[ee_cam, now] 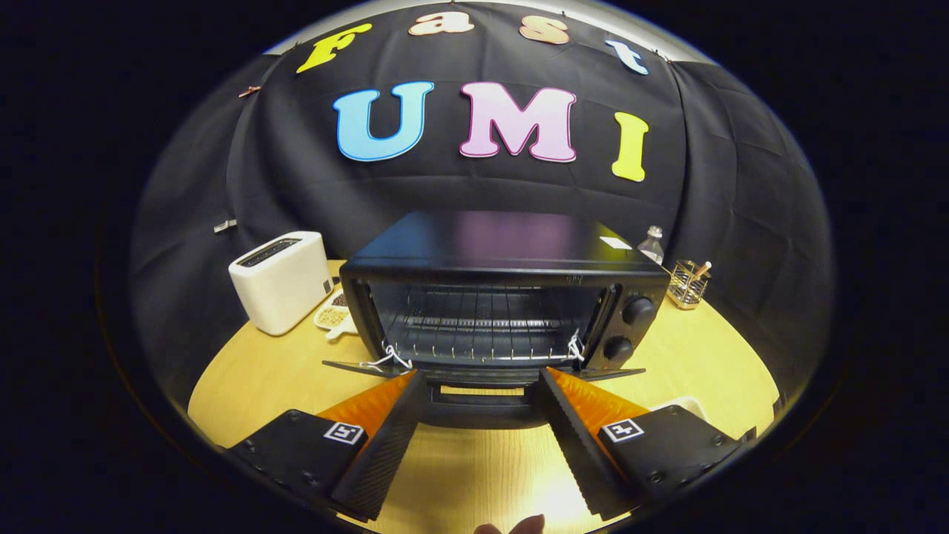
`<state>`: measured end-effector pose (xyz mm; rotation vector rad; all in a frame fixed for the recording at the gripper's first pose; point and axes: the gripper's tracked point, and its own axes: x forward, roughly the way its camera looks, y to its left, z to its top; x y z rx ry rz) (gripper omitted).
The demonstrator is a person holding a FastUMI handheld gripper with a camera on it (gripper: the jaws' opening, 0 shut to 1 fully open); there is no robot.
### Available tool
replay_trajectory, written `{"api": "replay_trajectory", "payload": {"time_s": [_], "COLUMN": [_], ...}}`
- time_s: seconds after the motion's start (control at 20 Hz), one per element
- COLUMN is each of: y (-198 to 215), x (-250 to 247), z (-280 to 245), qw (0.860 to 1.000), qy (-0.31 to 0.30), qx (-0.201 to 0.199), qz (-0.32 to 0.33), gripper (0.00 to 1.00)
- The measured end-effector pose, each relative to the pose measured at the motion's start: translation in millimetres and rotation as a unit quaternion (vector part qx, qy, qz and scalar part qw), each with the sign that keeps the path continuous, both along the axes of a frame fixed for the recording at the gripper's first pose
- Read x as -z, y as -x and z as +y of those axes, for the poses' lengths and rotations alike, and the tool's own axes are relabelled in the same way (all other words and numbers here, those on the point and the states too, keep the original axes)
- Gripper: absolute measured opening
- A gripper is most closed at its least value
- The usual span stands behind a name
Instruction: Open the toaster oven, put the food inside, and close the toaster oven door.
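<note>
- Toaster oven (511,297): a black box standing at the middle of the round wooden tabletop (259,386), straight ahead of the claw, its front facing the camera.
- Door (482,374): dropped down flat and fully open, its handle edge lying between the two fingertips; white cords run from the door's corners up to the oven frame on both sides.
- Oven cavity: a wire rack (482,326) sits across it, bare as far as can be seen.
- Two round knobs (637,311) sit one above the other on the oven's right-hand panel.
- Claw (482,386): released, fingers spread wide apart with the door's front edge in the gap; neither finger can be seen pressing on the door, and nothing is held between them.
- White two-slot toaster (282,282): stands left of the oven, near the back of the tabletop.
- Small pale dish (334,315) with something grainy in it: lies between the toaster and the oven's left side.
- Wire holder (688,283) with a stick in it: stands right of the oven, near the wall.
- Clear bottle (652,245): pokes up behind the oven's right rear corner.
- Pale rounded object (686,404): peeks out just beyond the right finger; too hidden to identify.
- Fingertips of a person (519,526) show at the near edge of the tabletop.
</note>
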<state>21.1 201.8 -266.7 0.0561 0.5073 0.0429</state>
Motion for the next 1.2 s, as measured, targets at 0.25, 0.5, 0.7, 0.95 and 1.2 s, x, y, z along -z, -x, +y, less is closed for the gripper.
{"api": "replay_trajectory", "payload": {"time_s": [0.25, 0.5, 0.7, 0.95, 1.2], "y": [17, 36, 50, 64, 70], "x": [19, 46, 75, 89, 81], "z": [0, 1, 3, 5, 6], "qw": [0.999, 0.997, 0.991, 0.988, 0.989], "qy": [-0.009, -0.015, -0.018, -0.009, -0.013], "qx": [0.003, -0.004, -0.017, -0.037, -0.054], "qz": [0.032, 0.078, 0.131, 0.15, 0.14], "gripper": [0.98, 0.98, 0.98, 0.99, 0.98]}}
